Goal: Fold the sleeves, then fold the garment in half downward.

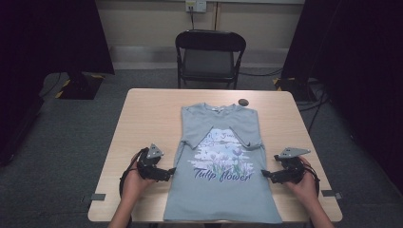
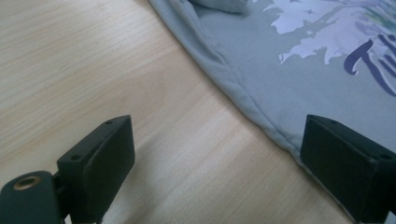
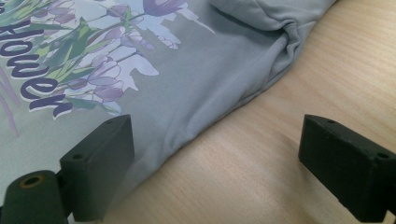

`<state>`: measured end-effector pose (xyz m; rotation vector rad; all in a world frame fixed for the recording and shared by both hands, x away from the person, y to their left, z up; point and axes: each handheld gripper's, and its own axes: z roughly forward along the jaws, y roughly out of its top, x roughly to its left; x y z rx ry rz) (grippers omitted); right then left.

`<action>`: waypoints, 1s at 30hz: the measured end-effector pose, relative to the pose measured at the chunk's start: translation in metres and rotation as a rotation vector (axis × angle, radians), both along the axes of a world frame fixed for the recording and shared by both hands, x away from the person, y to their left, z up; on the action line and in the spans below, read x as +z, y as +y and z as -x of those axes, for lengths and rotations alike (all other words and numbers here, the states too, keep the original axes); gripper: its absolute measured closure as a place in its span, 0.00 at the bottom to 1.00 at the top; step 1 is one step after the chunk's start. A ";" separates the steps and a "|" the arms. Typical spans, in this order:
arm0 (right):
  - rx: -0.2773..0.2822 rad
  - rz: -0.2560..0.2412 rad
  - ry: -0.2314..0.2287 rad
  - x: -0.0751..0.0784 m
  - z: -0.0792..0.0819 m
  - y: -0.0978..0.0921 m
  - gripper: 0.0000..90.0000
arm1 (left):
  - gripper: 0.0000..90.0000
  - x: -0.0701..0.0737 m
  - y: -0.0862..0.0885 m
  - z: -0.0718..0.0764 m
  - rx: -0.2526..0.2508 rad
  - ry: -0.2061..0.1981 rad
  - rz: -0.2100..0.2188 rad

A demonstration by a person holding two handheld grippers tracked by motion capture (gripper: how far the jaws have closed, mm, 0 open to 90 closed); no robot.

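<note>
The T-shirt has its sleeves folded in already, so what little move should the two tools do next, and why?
Probably close each tool on the side edge it straddles. The left tool and right tool are open at opposite edges of the T-shirt, whose lower body lies flat and unfolded.

- A light wooden table [image 1: 142, 114] with rounded corners stands on grey carpet [image 1: 71, 137].
- A black folding chair [image 1: 209, 56] with a grey seat faces the table's far edge.
- Behind it runs a cream wall [image 1: 152, 19] with a pale skirting strip; a wall socket [image 1: 196, 5] holds a plug with a cable hanging down.
- Black curtains [image 1: 52, 33] flank both sides.
- Cables [image 1: 316, 102] trail over the carpet at right.
- Yellow-black hazard tape [image 1: 64, 85] marks a dark base at left.
</note>
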<state>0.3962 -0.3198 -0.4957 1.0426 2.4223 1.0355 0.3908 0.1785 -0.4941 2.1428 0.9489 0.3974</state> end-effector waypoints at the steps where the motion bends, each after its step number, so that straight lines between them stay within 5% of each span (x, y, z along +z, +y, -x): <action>1: 0.000 -0.001 0.001 0.000 0.000 0.000 0.11 | 0.11 0.001 0.000 0.000 0.001 0.002 0.004; 10: -0.006 -0.043 -0.038 0.014 -0.003 -0.001 0.11 | 0.11 0.017 -0.003 -0.012 -0.012 -0.011 0.048; 13: -0.011 -0.057 -0.042 0.019 -0.007 -0.001 0.11 | 0.11 0.021 -0.007 -0.018 -0.017 -0.016 0.032; 30: -0.083 -0.070 -0.046 0.027 -0.051 -0.002 0.11 | 0.11 0.047 -0.035 -0.067 -0.026 -0.033 0.027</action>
